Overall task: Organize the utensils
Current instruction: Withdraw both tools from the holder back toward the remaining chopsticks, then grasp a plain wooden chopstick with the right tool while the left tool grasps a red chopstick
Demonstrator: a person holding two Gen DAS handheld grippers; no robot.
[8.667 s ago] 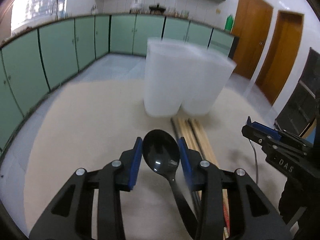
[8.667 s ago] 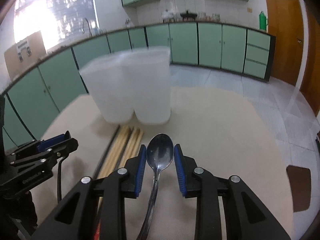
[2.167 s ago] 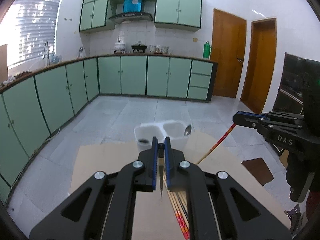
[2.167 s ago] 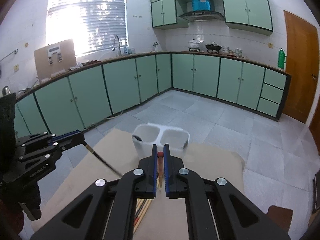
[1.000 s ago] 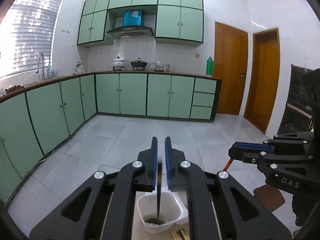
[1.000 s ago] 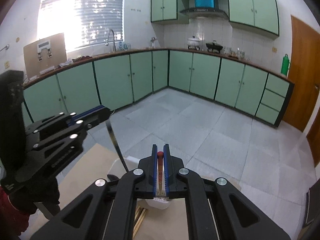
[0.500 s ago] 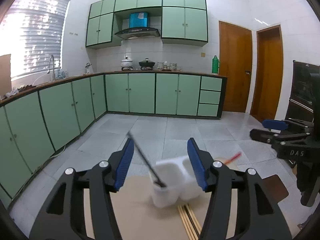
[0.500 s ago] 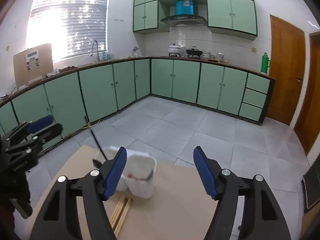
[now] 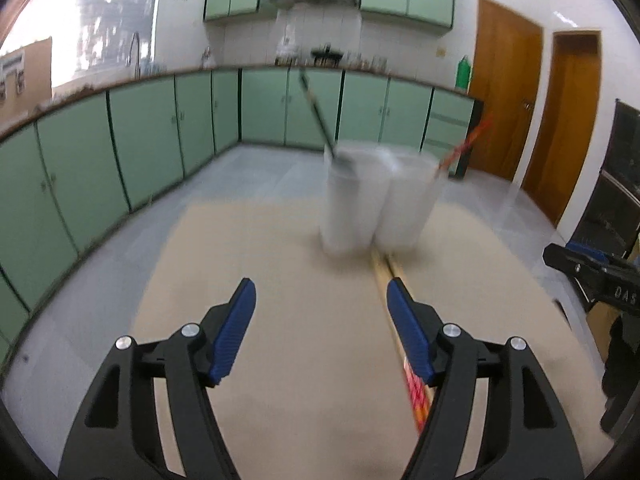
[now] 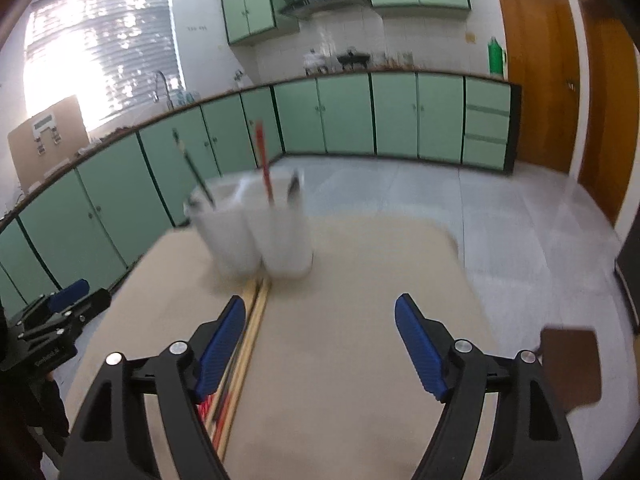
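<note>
A white two-compartment holder (image 9: 376, 200) stands at the far end of the beige table (image 9: 304, 320); it also shows in the right wrist view (image 10: 256, 236). A black chopstick (image 9: 316, 108) leans out of its left compartment and a red chopstick (image 9: 464, 144) out of its right one. Several wooden and red chopsticks (image 9: 396, 320) lie on the table in front of the holder, also in the right wrist view (image 10: 244, 352). My left gripper (image 9: 322, 328) is open and empty above the table. My right gripper (image 10: 320, 344) is open and empty too.
The other gripper shows at each view's edge, the right gripper (image 9: 592, 276) and the left gripper (image 10: 56, 320). Green cabinets (image 9: 120, 140) line the room beyond the table. A brown stool (image 10: 568, 364) stands on the floor to the right of the table.
Both grippers have dropped from high above the holder to low over the table, nearer the lying chopsticks. Both stay open. The black and red chopsticks stand in the holder.
</note>
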